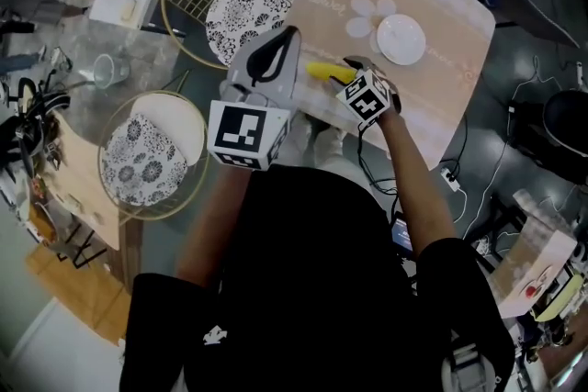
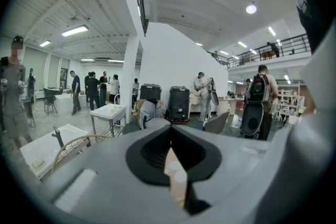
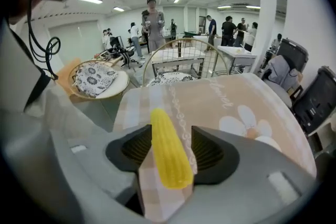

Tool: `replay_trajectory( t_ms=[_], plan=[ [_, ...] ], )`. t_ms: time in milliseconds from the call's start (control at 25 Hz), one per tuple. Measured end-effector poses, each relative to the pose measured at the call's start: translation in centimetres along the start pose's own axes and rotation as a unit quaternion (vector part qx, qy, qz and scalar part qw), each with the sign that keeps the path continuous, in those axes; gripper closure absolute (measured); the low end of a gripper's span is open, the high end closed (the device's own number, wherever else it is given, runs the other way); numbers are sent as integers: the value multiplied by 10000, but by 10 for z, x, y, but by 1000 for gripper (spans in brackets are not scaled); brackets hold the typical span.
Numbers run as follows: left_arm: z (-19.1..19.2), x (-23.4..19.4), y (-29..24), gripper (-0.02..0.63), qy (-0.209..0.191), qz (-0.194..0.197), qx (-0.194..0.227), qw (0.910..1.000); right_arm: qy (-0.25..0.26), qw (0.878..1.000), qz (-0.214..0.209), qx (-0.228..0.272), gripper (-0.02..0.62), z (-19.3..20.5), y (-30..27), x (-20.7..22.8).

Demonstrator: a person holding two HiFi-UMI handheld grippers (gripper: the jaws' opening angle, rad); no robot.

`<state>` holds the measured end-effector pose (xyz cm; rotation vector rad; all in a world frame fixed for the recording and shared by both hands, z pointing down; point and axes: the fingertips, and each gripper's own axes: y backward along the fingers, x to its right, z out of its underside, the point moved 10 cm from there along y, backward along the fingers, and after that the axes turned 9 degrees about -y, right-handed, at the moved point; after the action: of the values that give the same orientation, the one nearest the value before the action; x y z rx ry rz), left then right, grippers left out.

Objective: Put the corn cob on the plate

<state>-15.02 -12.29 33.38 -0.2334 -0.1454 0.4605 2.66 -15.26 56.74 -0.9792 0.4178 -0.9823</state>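
Closest below us is our own black shirt (image 1: 312, 289), with both forearms reaching out past it. We hold the right gripper (image 3: 172, 136) tilted down over the beige tablecloth (image 1: 441, 96). Its jaws stand apart on either side of the yellow corn cob (image 3: 169, 152), which lies on the cloth near the table's edge. A gap shows at the right jaw, so nothing is clamped. Our left gripper (image 2: 170, 132) sits just beside it, jaws pressed together at the tips with nothing between them. We see the white plate (image 1: 401, 39) farther in on the cloth, apart from the cob. Two round chairs (image 1: 152, 156) with patterned cushions stand left of the table.
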Motion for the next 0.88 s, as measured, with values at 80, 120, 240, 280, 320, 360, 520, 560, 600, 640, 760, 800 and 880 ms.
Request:
replay_trajectory(
  t_ms=[80,120,240,280,320,360,520,560,600,640,760,800,880],
  plan=[
    [2,-1,2,597,39,-47,-34,10000,186,9996,-37,-215,344,3,-11,-2],
    [3,-1,3,597,54,-65,-59,9999,269,9991,-57,-314,337,4,-16,-3],
    [9,-1,5,597,76,-112,-149,9998,545,9967,-141,-592,334,9,-31,-8],
    [11,-2,6,597,73,-127,-174,9997,649,9956,-153,-660,334,10,-35,-9],
    [12,-2,6,597,60,-136,-198,9997,746,9946,-154,-710,334,11,-40,-11],
    [12,-3,7,597,36,-138,-222,9997,829,9937,-148,-745,334,11,-44,-12],
    [15,-4,12,597,-27,-188,-298,9994,993,9911,-146,-871,330,10,-57,-12],
    [16,-5,13,597,-10,-227,-308,9993,999,9908,-158,-897,330,9,-59,-11],
    [16,-6,13,597,13,-263,-318,9991,1003,9905,-173,-920,330,9,-60,-10],
    [17,-7,14,597,30,-287,-330,9990,1003,9903,-193,-943,325,9,-62,-9],
    [19,-7,15,597,5,-270,-376,9989,988,9897,-265,-1001,321,10,-65,-7],
    [19,-7,15,597,-6,-257,-389,9989,977,9896,-298,-1011,322,10,-65,-6],
    [19,-7,15,597,-6,-253,-407,9989,971,9895,-376,-1007,327,10,-65,-5]
  ],
)
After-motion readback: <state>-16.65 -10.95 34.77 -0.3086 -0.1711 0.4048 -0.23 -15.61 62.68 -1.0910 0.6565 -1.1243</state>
